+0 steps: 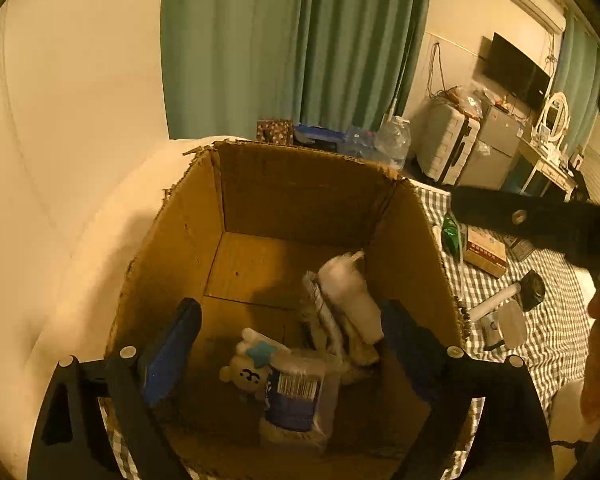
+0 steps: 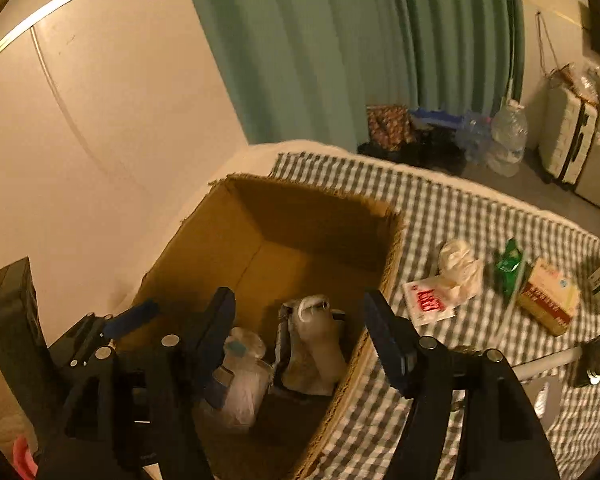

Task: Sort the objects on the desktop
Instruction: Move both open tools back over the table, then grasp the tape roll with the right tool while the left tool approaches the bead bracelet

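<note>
Your left gripper [image 1: 288, 356] hangs over the open cardboard box [image 1: 300, 188] and points down into it, with its jaws wide apart and nothing between them. Your right gripper [image 2: 300, 332] sits at the lower middle of its view, tipped down over the near right wall of the box, jaws partly open and empty too. Low in the box lie a white bottle [image 1: 350, 294], a small white bear toy [image 1: 246, 374] and a blue tub of cotton swabs [image 1: 296, 392]. More things wait on the checked cloth [image 2: 460, 208] at the right of the frame: a crumpled white plastic bag [image 2: 458, 266], a flat white packet with red print [image 2: 428, 303], a green packet [image 2: 510, 266], a small orange and white carton [image 2: 548, 298] and a white tube with a black cap [image 2: 560, 360]. The bag looks soft and very light, so pinch a bunch of it at the top. The carton looks stiff, so squeeze its two flat sides. The tube looks smooth and may roll, so grab it across the middle.
</note>
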`<action>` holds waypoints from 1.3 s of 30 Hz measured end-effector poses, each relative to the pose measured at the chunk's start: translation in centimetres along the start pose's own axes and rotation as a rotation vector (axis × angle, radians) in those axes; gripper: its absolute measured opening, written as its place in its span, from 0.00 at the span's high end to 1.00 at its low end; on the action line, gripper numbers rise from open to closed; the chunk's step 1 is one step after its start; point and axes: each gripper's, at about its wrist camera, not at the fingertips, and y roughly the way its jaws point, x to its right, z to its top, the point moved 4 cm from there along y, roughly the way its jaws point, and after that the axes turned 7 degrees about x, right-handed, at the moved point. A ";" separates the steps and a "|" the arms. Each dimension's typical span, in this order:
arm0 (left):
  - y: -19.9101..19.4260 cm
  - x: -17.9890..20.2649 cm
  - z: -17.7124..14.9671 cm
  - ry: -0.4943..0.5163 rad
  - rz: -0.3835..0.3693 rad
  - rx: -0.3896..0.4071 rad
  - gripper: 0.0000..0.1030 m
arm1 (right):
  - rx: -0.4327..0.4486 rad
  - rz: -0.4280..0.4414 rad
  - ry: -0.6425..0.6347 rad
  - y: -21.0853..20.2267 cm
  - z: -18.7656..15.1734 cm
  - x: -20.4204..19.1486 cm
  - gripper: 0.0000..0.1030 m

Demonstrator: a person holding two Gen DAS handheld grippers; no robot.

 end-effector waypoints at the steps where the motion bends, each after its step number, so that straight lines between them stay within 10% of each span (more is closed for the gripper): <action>1: -0.5 0.4 0.0 0.004 0.005 0.003 0.09 | 0.015 -0.009 0.007 -0.8 0.1 0.4 0.34; 12: -5.9 11.8 1.3 0.138 -0.068 0.077 0.00 | 0.106 -0.227 0.063 -12.8 -2.5 11.9 0.29; 22: 0.4 23.5 -3.9 0.184 -0.073 -0.045 0.00 | 0.061 -0.248 0.154 -13.7 -10.4 21.0 0.22; 39: 13.5 22.0 -10.1 0.052 0.010 -0.213 0.00 | -0.064 -0.168 0.194 -5.0 -15.8 26.0 0.17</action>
